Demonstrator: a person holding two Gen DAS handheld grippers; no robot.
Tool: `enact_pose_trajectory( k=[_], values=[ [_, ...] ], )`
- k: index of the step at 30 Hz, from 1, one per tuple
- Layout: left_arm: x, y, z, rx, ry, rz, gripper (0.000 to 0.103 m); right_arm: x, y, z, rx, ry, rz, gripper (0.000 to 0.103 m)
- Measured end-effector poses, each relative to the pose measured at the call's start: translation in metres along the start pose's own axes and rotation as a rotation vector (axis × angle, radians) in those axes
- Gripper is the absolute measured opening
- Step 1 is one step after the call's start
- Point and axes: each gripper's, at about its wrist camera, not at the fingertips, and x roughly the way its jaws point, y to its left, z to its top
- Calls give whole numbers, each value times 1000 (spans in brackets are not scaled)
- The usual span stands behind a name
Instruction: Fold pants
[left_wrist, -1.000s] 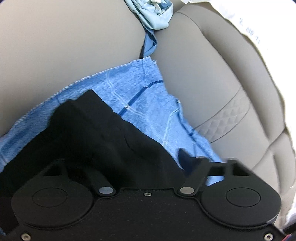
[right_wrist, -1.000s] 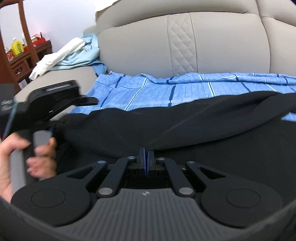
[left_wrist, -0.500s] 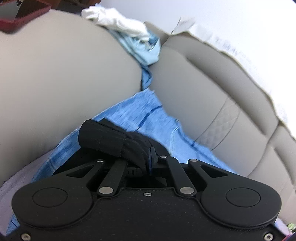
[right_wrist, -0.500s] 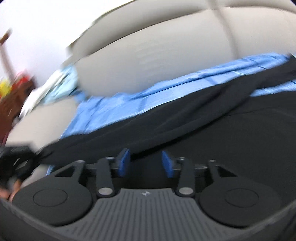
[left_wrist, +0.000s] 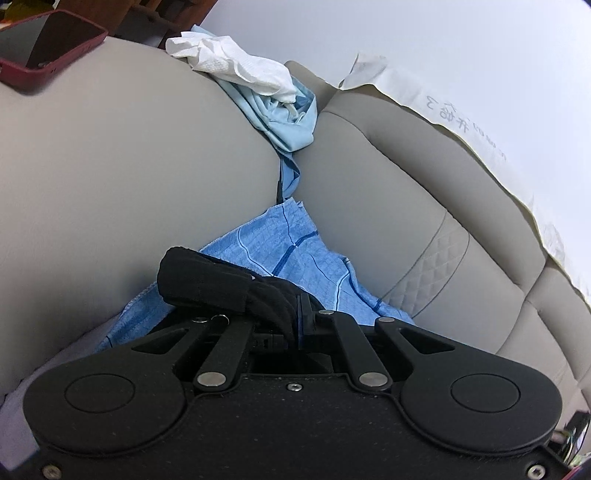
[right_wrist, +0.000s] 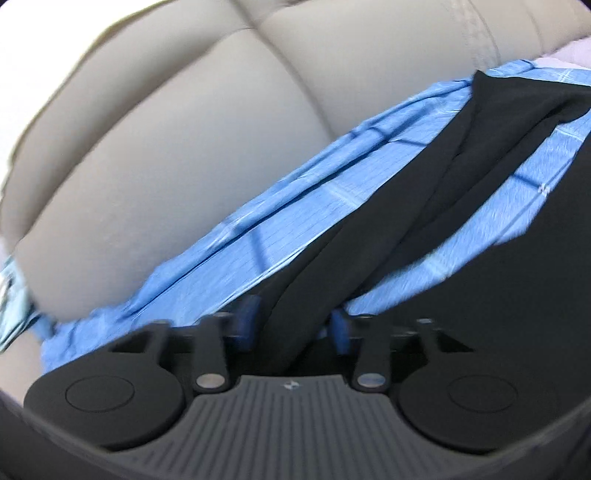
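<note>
The left claw (left_wrist: 295, 314) is clamping the bunched pants (left_wrist: 207, 280) to anchor them; the right claw (right_wrist: 291, 325) is standing released around a fold above the blue sheet (right_wrist: 229, 258).

A home living room: a beige leather sofa (left_wrist: 388, 206) with quilted stitching, a blue plaid blanket (left_wrist: 295, 254) spread over it, and laundry heaped on the armrest.

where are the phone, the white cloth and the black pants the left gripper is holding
phone (left_wrist: 44, 48): left wrist view, on its dark screen.
white cloth (left_wrist: 236, 70): left wrist view, on its crumpled middle.
black pants (left_wrist: 207, 280): left wrist view, on the bunched fold ahead of the left gripper (left_wrist: 297, 317).
</note>
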Motion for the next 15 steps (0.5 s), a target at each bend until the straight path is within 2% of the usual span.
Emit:
enact_pose_trajectory(
  k=[1, 2, 4, 6, 10, 13, 15],
  values=[
    [0, 0, 0, 5, -1, 1, 4, 5, -4, 7, 19, 3, -14, 30],
    [1, -1, 1, 8, -2, 3, 4, 9, -9, 14, 36, 12, -25, 20],
    [1, -3, 2, 10, 0, 4, 4, 12, -17, 25, 68, 19, -27, 11],
    [1, -4, 2, 11, -1, 8, 4, -3, -18, 32, 53, -21, -15, 9],
    [-13, -4, -3, 19, -25, 20, 4, -66, -11, 16, -135, -156, -37, 9],
    [-28, 6, -14, 27, -32, 32, 4, -114, -21, -19, -256, -226, -68, 8],
    [-36, 13, -27, 58, -16, 65, 4, -138, -34, -44, -305, -232, -83, 7]
  ],
)
